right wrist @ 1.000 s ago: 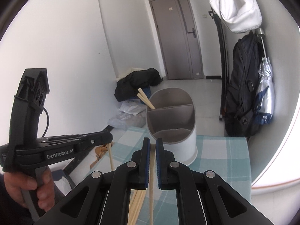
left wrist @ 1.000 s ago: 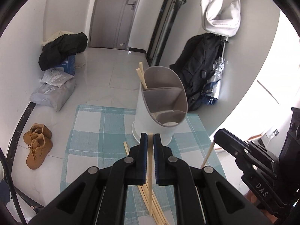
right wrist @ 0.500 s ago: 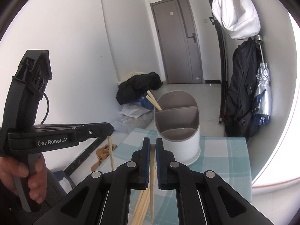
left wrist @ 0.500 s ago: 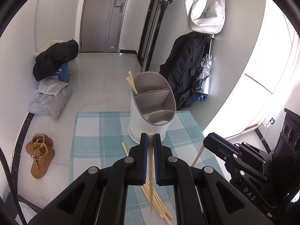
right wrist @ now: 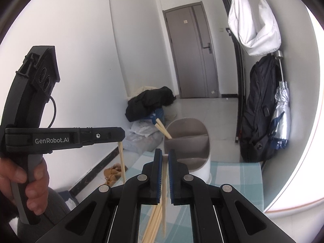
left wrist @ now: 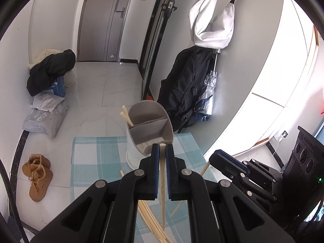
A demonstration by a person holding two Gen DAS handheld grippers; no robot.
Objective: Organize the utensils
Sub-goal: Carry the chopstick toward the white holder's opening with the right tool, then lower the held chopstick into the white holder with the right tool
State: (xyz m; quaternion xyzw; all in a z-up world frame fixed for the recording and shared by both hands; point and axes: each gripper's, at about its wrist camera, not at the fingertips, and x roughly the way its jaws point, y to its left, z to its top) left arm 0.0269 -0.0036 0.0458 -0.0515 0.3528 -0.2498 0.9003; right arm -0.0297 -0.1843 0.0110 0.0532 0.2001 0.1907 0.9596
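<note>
The left gripper (left wrist: 161,148) is pinching a single chopstick (left wrist: 162,182) between its blue pads, the stick hanging down below the jaws with its lower tip clear of the cloth. The right gripper (right wrist: 165,154) is doing the same, clamping its own chopstick (right wrist: 164,202), which is dangling nearly upright from the closed jaws. In the right wrist view a hand (right wrist: 24,184) is wrapping around the left tool's grey handle, and the left chopstick is showing as a pale stick hanging from the jaw tip.

Below both grippers, a loose bundle of chopsticks (left wrist: 150,220) is lying on the blue-and-white checked tablecloth (left wrist: 97,158). Just beyond the fingertips, the utensil holder (left wrist: 148,133) is standing upright on the cloth, a white oval caddy with grey divided compartments; two chopsticks (left wrist: 126,115) are already leaning out of its far compartment.

Further out, brown boots (left wrist: 37,174) are sitting on the tiled floor, a black backpack (left wrist: 188,87) is hanging against the wall, and a grey door (left wrist: 105,20) is closing off the hallway.
</note>
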